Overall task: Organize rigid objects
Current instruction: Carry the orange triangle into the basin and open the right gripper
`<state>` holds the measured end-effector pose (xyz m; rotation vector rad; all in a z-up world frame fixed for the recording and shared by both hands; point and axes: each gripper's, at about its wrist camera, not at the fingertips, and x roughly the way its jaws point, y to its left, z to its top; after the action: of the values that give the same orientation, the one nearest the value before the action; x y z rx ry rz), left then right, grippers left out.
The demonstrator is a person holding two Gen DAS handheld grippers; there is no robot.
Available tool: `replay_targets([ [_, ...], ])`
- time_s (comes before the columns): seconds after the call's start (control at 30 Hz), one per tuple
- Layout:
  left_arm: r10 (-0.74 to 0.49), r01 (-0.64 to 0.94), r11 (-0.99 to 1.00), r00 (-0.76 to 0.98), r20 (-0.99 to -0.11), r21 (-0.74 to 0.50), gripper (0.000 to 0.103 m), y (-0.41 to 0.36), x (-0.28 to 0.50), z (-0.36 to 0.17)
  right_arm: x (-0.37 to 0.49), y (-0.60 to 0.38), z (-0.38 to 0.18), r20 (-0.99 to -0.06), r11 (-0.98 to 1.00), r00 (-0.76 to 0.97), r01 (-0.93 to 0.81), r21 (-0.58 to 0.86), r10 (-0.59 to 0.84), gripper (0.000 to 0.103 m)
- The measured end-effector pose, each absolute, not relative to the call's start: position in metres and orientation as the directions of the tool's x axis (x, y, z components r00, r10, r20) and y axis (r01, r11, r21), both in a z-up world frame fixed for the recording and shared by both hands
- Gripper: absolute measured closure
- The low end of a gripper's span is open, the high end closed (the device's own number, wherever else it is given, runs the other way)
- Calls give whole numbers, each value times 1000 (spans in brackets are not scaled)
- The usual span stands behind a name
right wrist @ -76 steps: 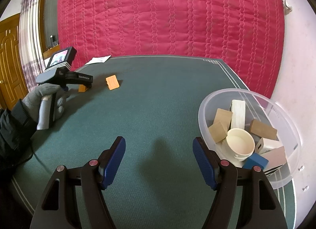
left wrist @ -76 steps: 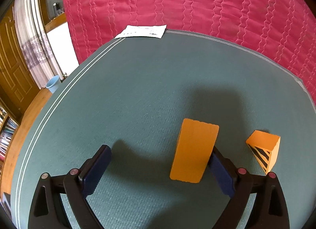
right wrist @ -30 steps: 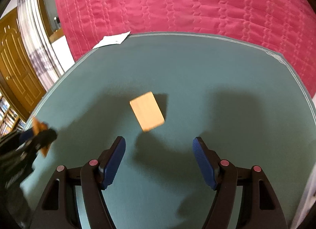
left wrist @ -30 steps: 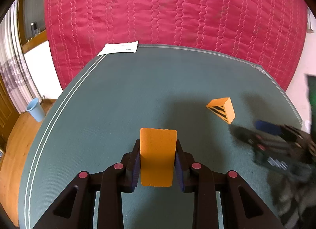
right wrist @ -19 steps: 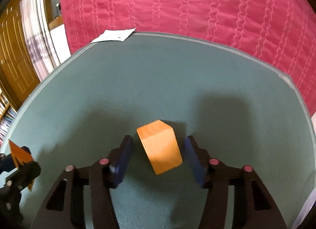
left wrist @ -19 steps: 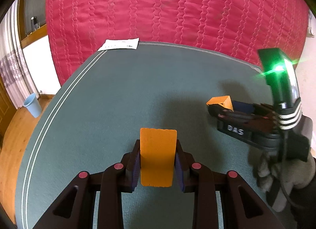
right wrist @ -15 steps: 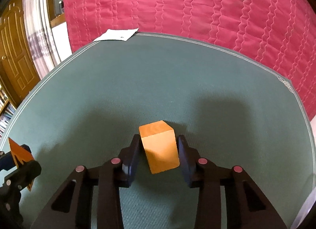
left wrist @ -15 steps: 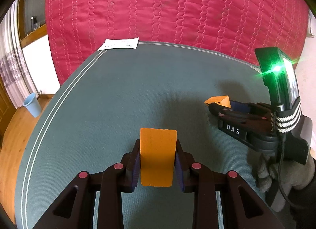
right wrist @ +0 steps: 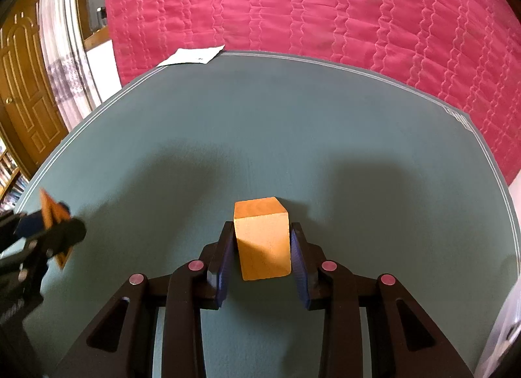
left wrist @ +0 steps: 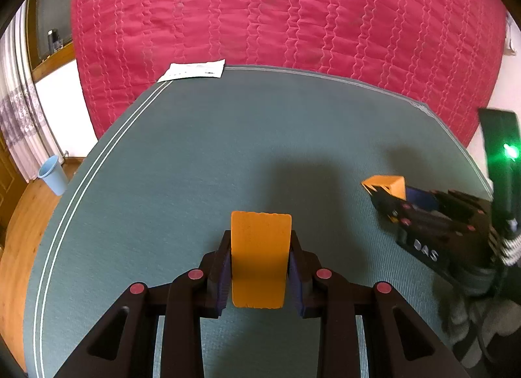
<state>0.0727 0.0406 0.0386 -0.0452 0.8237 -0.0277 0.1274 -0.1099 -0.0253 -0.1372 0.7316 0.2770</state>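
My left gripper (left wrist: pixel 259 238) is shut on a flat orange block (left wrist: pixel 259 257) with rounded corners, held upright over the green mat (left wrist: pixel 228 137). My right gripper (right wrist: pixel 262 231) has its jaws closing, both pads pressing a chunky orange block (right wrist: pixel 262 241) just above the mat. In the left wrist view the right gripper (left wrist: pixel 390 194) shows at the right edge, carrying that orange block (left wrist: pixel 386 182), which has a striped face. At the left edge of the right wrist view is the left gripper (right wrist: pixel 55 226) with the flat block (right wrist: pixel 49 210).
A white paper (left wrist: pixel 192 71) lies at the mat's far corner against a red quilt (left wrist: pixel 293 13). A blue cup (left wrist: pixel 53 174) stands on the wooden floor at left. The rim of a clear bowl (right wrist: pixel 501 329) shows at lower right. A gloved hand (left wrist: pixel 482 319) holds the right gripper.
The left gripper closed on the flat block and has since kept still. The right gripper came from the bowl to the chunky block, and its jaws closed onto it.
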Motion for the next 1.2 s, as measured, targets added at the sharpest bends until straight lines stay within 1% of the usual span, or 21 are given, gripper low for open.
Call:
replay_targets([
  [0.4, -44, 24, 999, 678, -733, -37, 71, 33, 71, 37, 74, -133, -32, -669, 949, 698, -312, 35, 254, 69],
  [0.77, -53, 56, 998, 679, -732, -20, 71, 21, 65, 36, 31, -148, -34, -655, 948, 709, -317, 37, 262, 71],
  [1.2, -57, 79, 997, 670, -740, -5, 71, 8, 60, 32, 16, -157, -36, -638, 947, 719, -319, 47, 274, 72],
])
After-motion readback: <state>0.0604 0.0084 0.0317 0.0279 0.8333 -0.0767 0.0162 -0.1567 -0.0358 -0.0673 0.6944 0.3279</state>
